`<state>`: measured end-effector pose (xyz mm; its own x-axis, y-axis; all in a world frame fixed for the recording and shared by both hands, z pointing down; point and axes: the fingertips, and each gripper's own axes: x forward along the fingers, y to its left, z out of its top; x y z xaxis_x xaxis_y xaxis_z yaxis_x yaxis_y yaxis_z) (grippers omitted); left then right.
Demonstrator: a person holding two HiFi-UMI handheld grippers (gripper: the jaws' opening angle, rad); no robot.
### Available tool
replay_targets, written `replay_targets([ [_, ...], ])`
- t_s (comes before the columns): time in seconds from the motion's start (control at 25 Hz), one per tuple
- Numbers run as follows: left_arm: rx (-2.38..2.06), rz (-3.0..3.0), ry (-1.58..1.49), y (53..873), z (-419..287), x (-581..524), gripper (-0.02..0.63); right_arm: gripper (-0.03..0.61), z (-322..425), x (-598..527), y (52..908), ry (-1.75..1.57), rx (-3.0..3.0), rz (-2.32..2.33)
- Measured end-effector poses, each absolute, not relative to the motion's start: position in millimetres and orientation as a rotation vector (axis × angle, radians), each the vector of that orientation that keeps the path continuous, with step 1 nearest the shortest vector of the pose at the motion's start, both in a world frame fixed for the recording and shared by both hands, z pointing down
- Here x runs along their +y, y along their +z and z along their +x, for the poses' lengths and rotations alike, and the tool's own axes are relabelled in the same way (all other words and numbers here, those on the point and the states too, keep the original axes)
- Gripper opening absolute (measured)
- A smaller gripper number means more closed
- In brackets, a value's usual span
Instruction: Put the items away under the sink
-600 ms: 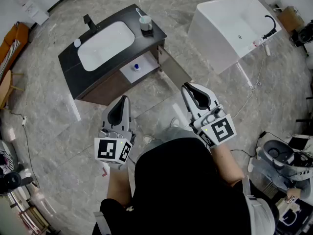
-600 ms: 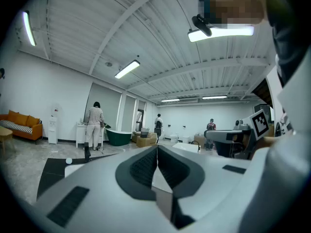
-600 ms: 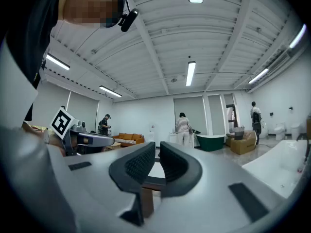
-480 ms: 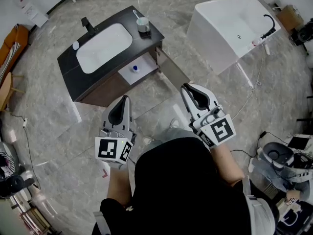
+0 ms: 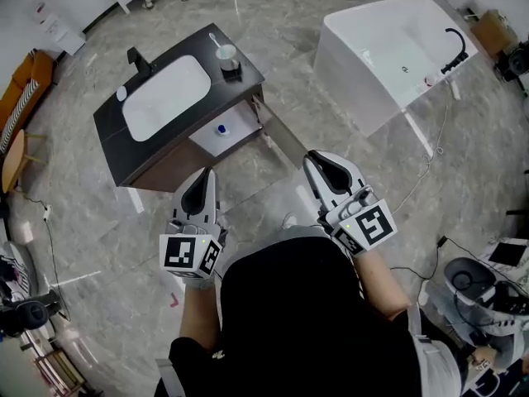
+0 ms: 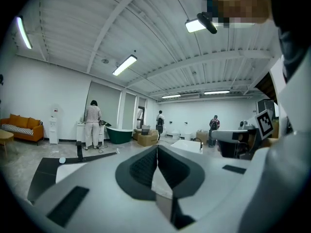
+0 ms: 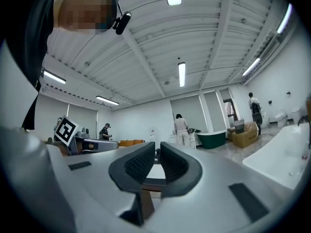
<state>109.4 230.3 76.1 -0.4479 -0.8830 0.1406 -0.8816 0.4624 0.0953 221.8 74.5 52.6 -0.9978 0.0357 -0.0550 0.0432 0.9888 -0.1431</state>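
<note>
The dark vanity [image 5: 111,135] with its white basin [image 5: 164,96] stands at the upper left of the head view. Its cabinet under the sink is open, door [image 5: 283,136] swung out, and a small blue-capped item [image 5: 221,128] sits on the white shelf inside. A cup with a toothbrush [image 5: 226,55] rests on the counter's right end, and a small white round thing [image 5: 121,93] lies at the left end. My left gripper [image 5: 207,174] [image 6: 157,149] and right gripper [image 5: 316,154] [image 7: 156,152] are both shut and hold nothing. They hover over the floor, well short of the vanity.
A white freestanding bathtub [image 5: 388,52] with a black tap stands at the right. A cable [image 5: 421,160] trails over the grey marble floor beside it. An orange sofa [image 5: 25,81] is at the far left. Several people stand far off in the gripper views.
The vanity and tub now look smaller and higher in the head view, so the person has drawn back from them. Both grippers stay shut in the same pose.
</note>
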Motion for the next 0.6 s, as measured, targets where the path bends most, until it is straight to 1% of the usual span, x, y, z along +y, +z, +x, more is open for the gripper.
replay_targets([
  [0.28, -2.499, 1.537, 0.033, 92.3, 119.2, 199.3, 0.023, 0.049, 225.3, 44.4, 67.0, -0.236, 3.083, 0.082],
  [0.6, -2.467, 1.555, 0.035, 105.9, 98.5, 176.0, 0.023, 0.049, 213.7, 21.2, 77.9, -0.261, 3.083, 0.026],
])
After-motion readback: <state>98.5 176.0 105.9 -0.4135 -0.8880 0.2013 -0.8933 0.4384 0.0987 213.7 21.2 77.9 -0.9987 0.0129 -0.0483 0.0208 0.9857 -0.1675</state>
